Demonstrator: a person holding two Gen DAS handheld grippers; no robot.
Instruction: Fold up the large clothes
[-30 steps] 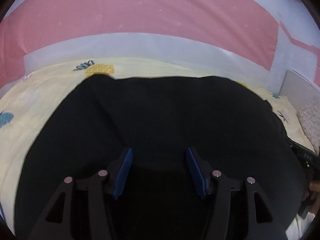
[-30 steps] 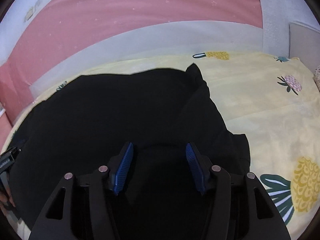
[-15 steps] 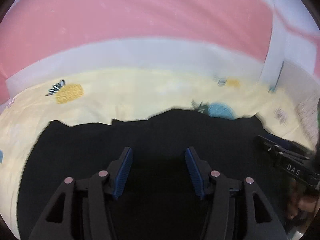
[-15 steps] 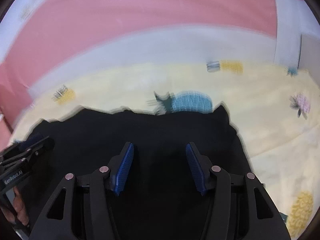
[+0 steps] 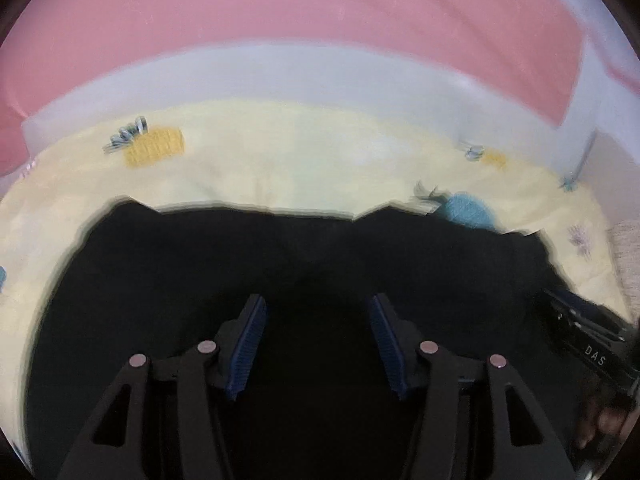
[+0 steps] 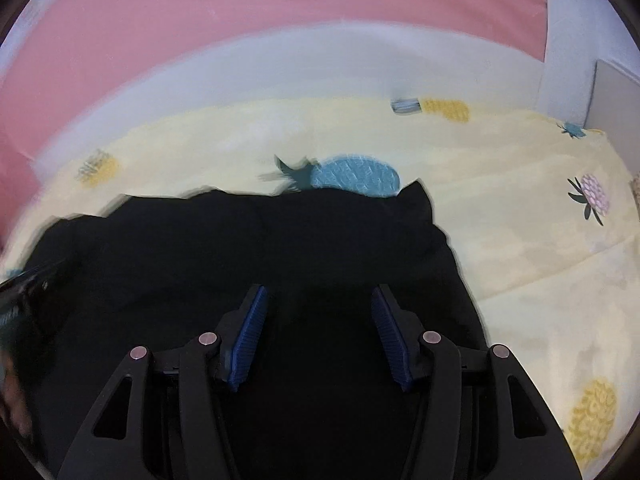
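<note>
Left wrist view: the black garment point(image 5: 320, 264) lies spread on the pale yellow pineapple-print sheet point(image 5: 280, 160), its far edge ragged and blurred.
Left gripper point(image 5: 318, 340): blue pads apart, hovering over dark cloth; whether any fold is pinched cannot be told.
Right wrist view: the same garment point(image 6: 260, 248) fills the lower left, one corner peaking beside a blue pineapple print point(image 6: 352, 176).
Right gripper point(image 6: 318, 338): fingers likewise spread, grip unclear.
Behind: pink-and-white wall point(image 6: 280, 20).
</note>
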